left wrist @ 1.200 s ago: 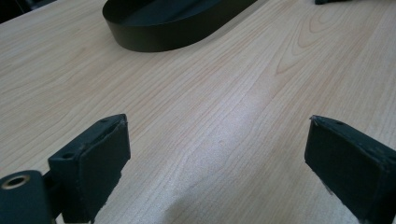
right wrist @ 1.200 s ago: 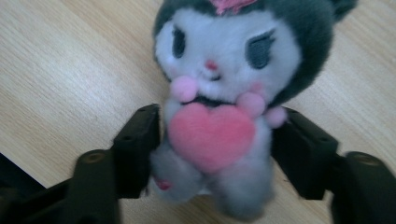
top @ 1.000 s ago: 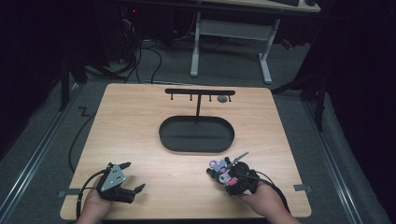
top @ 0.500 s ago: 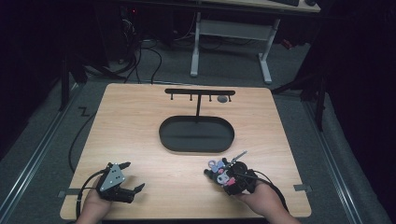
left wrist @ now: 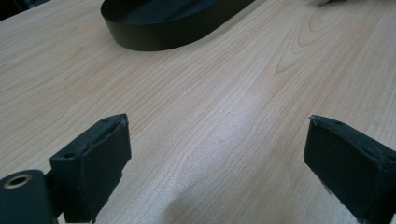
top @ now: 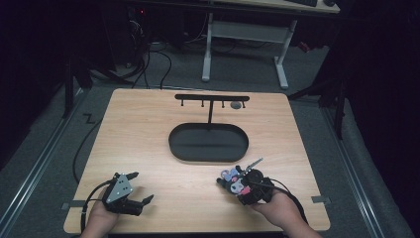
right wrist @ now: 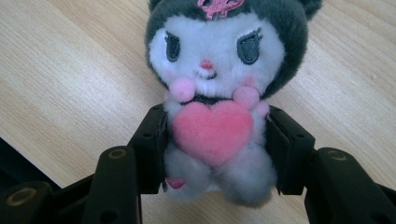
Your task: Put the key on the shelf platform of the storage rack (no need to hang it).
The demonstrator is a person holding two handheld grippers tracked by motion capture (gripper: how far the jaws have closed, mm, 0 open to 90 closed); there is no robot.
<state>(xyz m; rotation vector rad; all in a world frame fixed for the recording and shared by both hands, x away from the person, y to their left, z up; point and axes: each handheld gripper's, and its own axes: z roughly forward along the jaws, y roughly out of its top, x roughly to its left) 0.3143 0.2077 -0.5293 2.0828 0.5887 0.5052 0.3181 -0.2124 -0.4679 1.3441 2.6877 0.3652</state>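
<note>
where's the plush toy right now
The plush toy sits clamped in the right gripper, low over the table's near right, just before the black oval tray.

Left gripper point(left wrist: 217, 154) hanging low over wooden table point(left wrist: 224, 93), jaws standing wide apart, nothing lying between them. Left jaw's flat dark pad facing inward at lower left; right jaw's pad showing at lower right edge. Light wood grain running diagonally across tabletop. Black oval tray point(left wrist: 163, 28) sitting farther off at top, low wall curving, resting on table, well apart from jaws.
</note>
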